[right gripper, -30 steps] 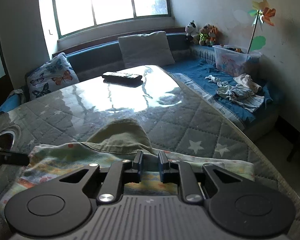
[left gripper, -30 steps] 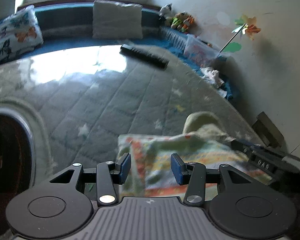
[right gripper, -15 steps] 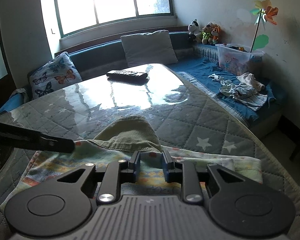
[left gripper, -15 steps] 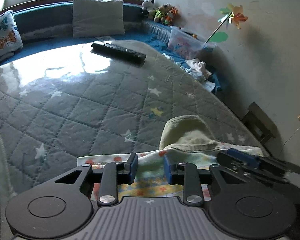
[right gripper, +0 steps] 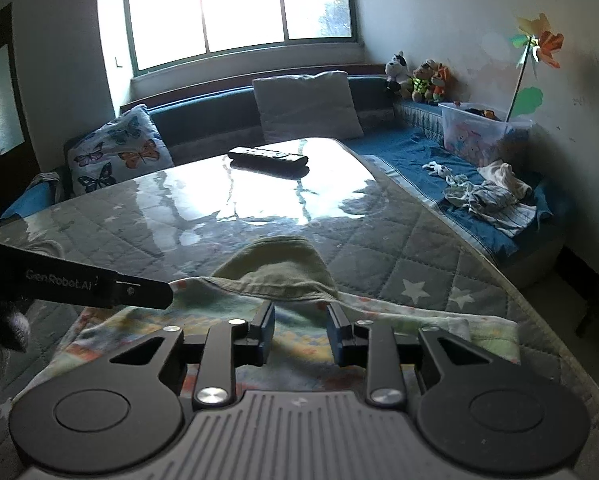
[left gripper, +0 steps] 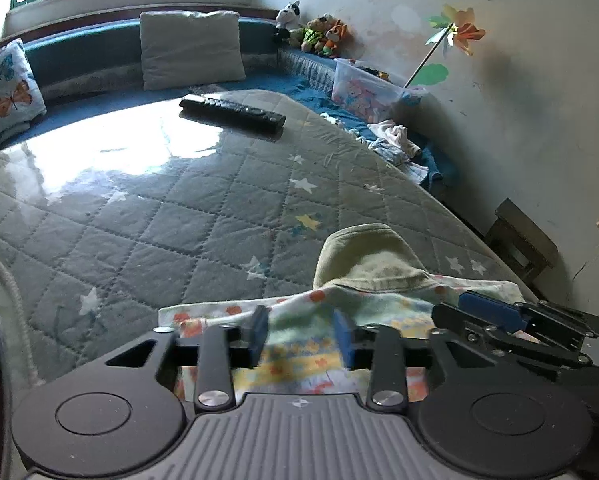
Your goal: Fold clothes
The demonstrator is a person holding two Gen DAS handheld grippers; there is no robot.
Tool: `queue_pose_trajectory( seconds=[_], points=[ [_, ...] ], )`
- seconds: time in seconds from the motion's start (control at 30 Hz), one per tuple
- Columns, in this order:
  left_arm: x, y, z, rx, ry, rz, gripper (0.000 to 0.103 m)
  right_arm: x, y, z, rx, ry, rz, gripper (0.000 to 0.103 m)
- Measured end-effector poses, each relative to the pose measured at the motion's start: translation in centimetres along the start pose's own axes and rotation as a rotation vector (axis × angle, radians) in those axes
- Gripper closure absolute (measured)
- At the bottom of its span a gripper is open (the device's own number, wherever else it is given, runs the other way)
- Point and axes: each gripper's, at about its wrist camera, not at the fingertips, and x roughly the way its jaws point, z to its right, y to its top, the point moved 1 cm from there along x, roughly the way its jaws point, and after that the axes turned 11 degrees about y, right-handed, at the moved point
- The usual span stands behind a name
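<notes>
A small pale garment with an orange, yellow and green print (left gripper: 299,356) lies flat on the quilted grey table cover, with an olive green hood (left gripper: 367,256) at its far edge. It also shows in the right wrist view (right gripper: 299,316), hood (right gripper: 275,264) beyond it. My left gripper (left gripper: 301,338) is open just above the garment's left part. My right gripper (right gripper: 299,338) is open just above the garment below the hood. Its fingers (left gripper: 495,316) show at the right in the left wrist view. The left gripper's finger (right gripper: 79,282) shows at the left in the right wrist view.
A black remote control (left gripper: 231,114) (right gripper: 267,156) lies at the far end of the table. A blue bench runs behind and to the right with a grey cushion (right gripper: 307,106), a butterfly cushion (right gripper: 115,156), loose clothes (right gripper: 487,196), a plastic box (right gripper: 479,136) and soft toys (right gripper: 419,76). The table's right edge (right gripper: 511,280) is close.
Both grippers have opened over the garment; the right one was shut a second ago and the left had narrowed half a second ago. The left gripper has moved toward the garment's middle.
</notes>
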Motion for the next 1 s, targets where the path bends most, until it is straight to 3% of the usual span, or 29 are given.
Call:
queue_pose_trajectory(
  seconds=[0.53, 0.67, 0.9, 1.0],
  points=[
    [-7.8, -4.6, -0.9, 0.018, 0.044, 0.109, 0.023, -5.0, -3.0, -3.6, -0.039, 0.016, 0.032, 0.026],
    [-9.4, -6.1, -1.2, 0.022, 0.059, 0.139, 0.017, -6.1, -4.0, -4.5, -0.049, 0.009, 0.036, 0.021],
    [-11.9, -8.7, -1.7, 0.033, 0.085, 0.193, 0.001, -7.7, -5.3, -6.3, -0.089, -0.024, 0.049, 0.004],
    [-12.8, -9.5, -1.9, 0.029, 0.078, 0.208, 0.000, -8.3, -5.7, -7.0, -0.111, -0.038, 0.057, 0.000]
  ],
)
